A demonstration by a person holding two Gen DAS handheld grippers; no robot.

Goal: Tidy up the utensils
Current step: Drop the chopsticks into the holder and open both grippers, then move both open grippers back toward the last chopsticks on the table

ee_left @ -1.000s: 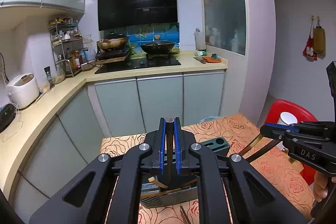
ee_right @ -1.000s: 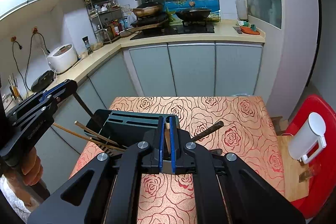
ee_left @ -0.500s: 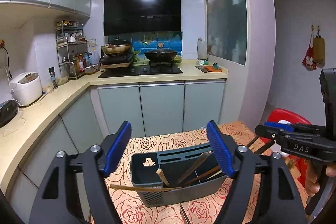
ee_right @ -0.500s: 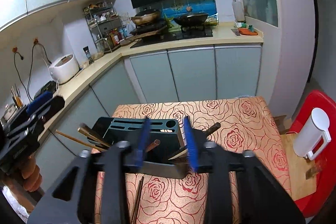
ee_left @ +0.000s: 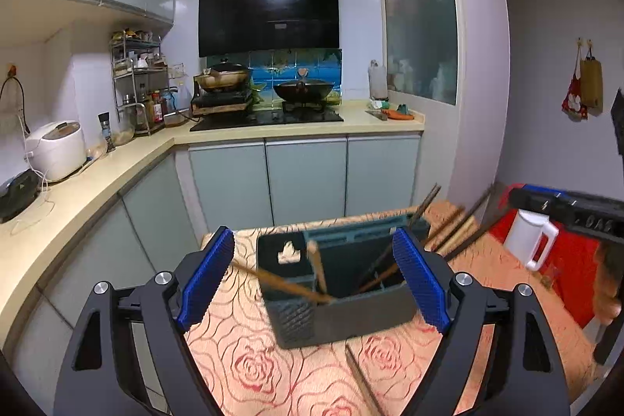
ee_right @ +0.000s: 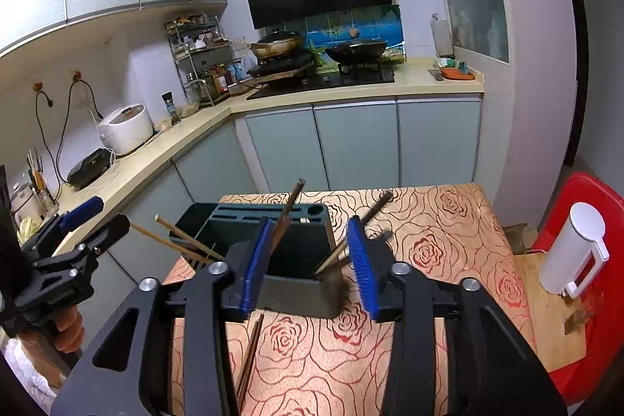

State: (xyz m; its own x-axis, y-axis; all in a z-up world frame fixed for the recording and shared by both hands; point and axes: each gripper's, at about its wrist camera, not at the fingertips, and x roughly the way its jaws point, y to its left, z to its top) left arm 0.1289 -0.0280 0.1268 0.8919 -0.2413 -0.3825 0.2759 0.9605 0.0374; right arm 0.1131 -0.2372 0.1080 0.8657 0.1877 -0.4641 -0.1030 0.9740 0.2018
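Right wrist view: both grippers' fingers, closed a second ago, have just been opening and now stand apart, empty — left gripper (ee_left: 312,277), right gripper (ee_right: 308,264). The chopsticks (ee_right: 286,215) lean inside the holder (ee_right: 300,295) mid-surface, apparently released; one chopstick (ee_right: 249,357) lies loose toward the near edge.

Matt plastic caddy (ee_left: 335,314), wooden chopsticks (ee_right: 171,240)

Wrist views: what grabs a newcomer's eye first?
The dark utensil holder at the middle of the rose-patterned table, chopsticks sticking out at all angles. Both blue-padded grippers stand open around it: left gripper, right gripper. One chopstick lies loose on the cloth in front.
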